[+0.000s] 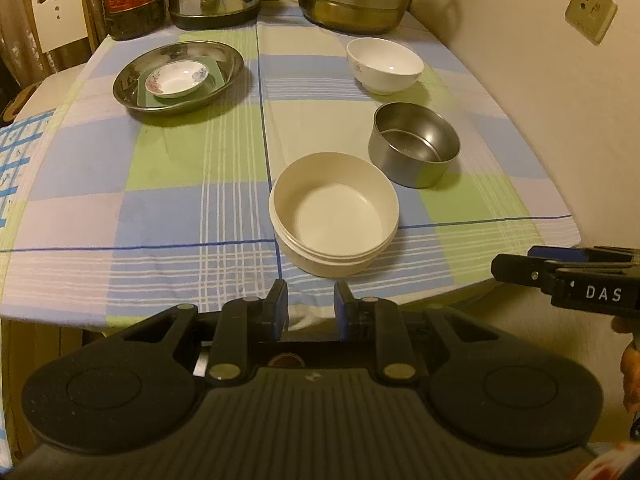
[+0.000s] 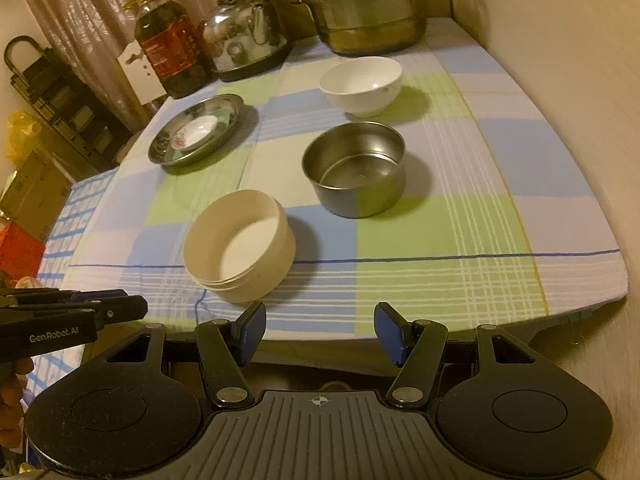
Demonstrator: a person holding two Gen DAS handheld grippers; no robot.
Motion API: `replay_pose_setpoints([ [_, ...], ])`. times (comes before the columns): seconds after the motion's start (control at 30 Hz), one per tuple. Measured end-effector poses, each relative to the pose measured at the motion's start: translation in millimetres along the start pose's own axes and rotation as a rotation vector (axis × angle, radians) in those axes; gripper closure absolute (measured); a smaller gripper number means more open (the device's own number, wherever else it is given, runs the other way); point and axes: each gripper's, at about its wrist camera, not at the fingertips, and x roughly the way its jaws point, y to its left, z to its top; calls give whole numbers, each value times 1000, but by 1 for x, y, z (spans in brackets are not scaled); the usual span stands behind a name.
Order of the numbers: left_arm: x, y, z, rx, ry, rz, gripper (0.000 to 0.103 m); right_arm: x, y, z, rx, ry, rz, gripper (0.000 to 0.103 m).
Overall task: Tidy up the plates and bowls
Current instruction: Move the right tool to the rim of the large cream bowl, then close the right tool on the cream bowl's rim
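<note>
Covering table (image 1: pixel 36 120): checked cloth (image 1: pixel 180 208)

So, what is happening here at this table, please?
A person holds two grippers at the near edge of the table, both empty. The left gripper has a narrow gap, the right gripper a wider one. The cream bowl, steel bowl and white bowl stand apart; a small dish already sits in the steel plate.
</note>
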Motion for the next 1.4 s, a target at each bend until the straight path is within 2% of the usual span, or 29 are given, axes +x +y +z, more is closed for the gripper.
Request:
replay_pose_setpoints([
  [0.3,27,10,12,4,-2,-7,81,19,5,12,-3,-18,14,42],
  [0.4,37,18,19,-21,4,1,81,32,12,20,-10,-21,23,43],
  [0.57,53,30,30,-72,18,-36,81,53,23,30,-26,-22,42,43],
  [0.97,88,39,50,-35,26,-29,81,98,31,43,-12,25,32,65],
  [1.27,104,43,55,-13,55,-78,83,112,32,45,1,44,24,85],
  [1.4,104,42,55,10,57,-80,84,113,35,47,-7,44,6,87],
])
